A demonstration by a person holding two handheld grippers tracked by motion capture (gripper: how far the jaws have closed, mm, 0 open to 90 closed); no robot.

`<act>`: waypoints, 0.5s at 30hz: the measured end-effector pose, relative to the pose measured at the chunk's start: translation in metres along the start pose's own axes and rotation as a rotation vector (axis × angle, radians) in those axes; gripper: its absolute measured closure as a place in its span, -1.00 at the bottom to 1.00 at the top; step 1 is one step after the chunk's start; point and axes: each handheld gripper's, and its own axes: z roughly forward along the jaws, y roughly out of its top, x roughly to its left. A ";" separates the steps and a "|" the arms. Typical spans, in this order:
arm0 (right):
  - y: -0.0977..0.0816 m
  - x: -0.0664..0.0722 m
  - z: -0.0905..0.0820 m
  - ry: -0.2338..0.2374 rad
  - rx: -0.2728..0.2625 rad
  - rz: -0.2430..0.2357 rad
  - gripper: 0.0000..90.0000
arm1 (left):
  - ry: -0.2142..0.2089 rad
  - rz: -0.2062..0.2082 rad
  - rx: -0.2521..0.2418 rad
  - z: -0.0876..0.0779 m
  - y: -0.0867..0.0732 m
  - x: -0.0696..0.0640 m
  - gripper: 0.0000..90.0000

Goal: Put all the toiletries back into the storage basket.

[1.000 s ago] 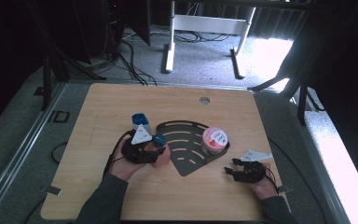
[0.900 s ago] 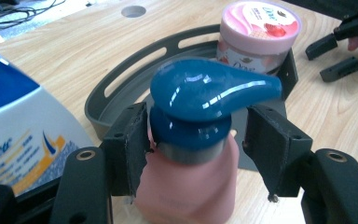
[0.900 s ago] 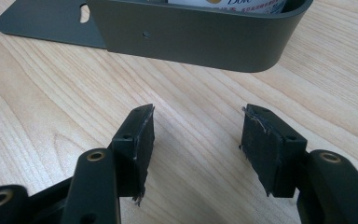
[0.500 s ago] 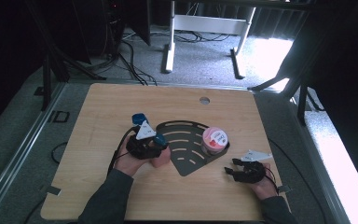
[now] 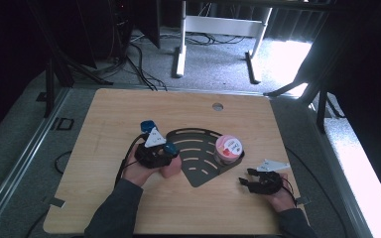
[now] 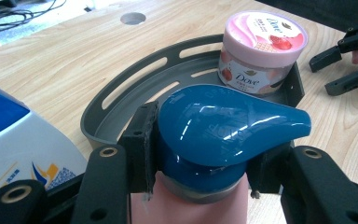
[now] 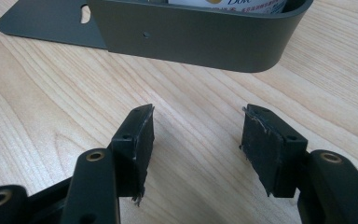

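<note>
Count: one pink pump bottle (image 6: 191, 205), one white-and-blue bottle (image 6: 23, 144), one pink jar (image 5: 228, 148) at 3 o'clock of them, one grey fan-shaped tray (image 5: 198, 171), two grippers.

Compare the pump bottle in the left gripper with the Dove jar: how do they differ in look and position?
The pump bottle has a pink body and a dark blue pump top; the Dove jar is squat with a flat pink lid. The left gripper clamps the bottle at its neck, while the jar is untouched. The jar stands inside the grey rack; the bottle is beside it. Both are pink.
</note>
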 end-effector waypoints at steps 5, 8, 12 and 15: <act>0.000 0.000 0.000 0.001 0.000 0.000 -0.04 | 0.005 0.008 0.003 -0.001 0.000 0.000 0.17; 0.000 0.000 0.000 0.001 0.000 0.000 -0.04 | 0.006 0.009 0.005 -0.001 0.001 -0.001 0.17; 0.000 0.000 0.000 0.001 0.000 0.000 -0.04 | 0.004 0.022 0.018 -0.002 0.002 -0.004 0.17; 0.000 0.000 0.000 0.001 0.000 0.001 -0.04 | -0.007 0.028 0.028 -0.003 0.003 -0.006 0.17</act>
